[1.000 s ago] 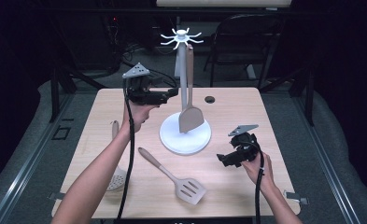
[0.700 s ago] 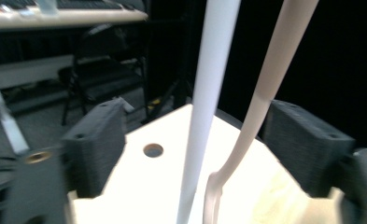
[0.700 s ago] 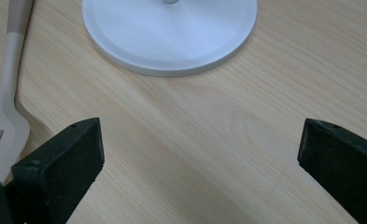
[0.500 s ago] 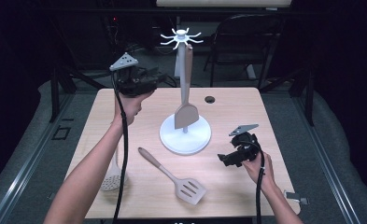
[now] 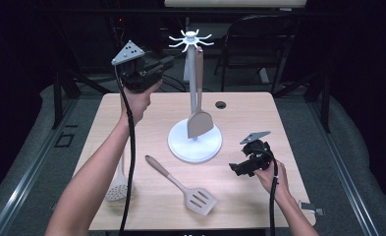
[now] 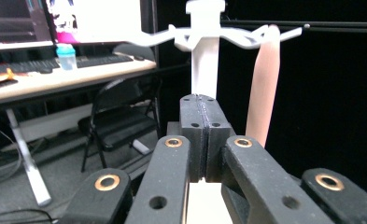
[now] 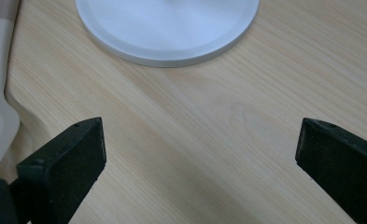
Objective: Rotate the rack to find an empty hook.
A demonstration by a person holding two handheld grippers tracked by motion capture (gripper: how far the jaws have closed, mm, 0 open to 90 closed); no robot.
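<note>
Now raised beside the top of the white rack, the left tongs sit higher than a second ago, when they were level with the lower post, and their jaws have just been closing with nothing between them. Seen from the high view, the tan spatula hangs from a hook of the rack, apart from and just right of those tongs, its blade low over the round base; a second ago it hung lower against the base. The right tongs rest low over the counter, unmoved. A slotted spatula and a skimmer lie on the counter.

From the left gripper view, the left tongs are pressed together and empty, the rack behind them and the spatula hanging just right.

From the right gripper view, the right tongs stand wide apart over bare counter, near the rack.
</note>
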